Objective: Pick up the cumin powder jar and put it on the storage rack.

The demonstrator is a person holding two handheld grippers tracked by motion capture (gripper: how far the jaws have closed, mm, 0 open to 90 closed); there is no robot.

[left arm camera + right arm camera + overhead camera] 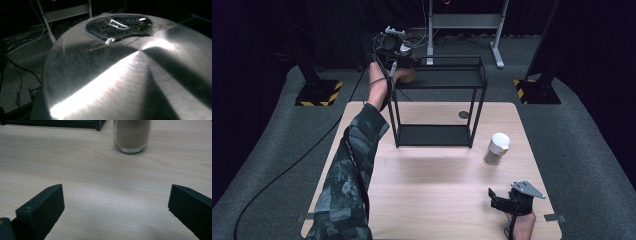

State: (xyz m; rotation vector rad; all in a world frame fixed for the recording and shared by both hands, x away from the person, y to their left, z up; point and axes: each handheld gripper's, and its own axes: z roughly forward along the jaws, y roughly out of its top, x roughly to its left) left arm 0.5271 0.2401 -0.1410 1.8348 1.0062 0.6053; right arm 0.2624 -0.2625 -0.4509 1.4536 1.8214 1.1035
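- Two grippers, one busy: left gripper [404, 62] up at far-left corner of black shelf rack [439, 100], over its top tier.
- Jaws closed down tight on a small round tan jar [408, 76]; its shiny metal lid [130, 75] sits right against the left gripper cam, so jar reads upright.
- Jar bottom at or just above top shelf – contact can't tell. Likely step: set it down there.
- Right gripper [504, 200] near-right on table [427, 195], jaws wide apart, nothing between, idle.
- Second jar, white cap [497, 149], stands upright on table, straight ahead of right gripper, right of rack; right hand nearer by far.
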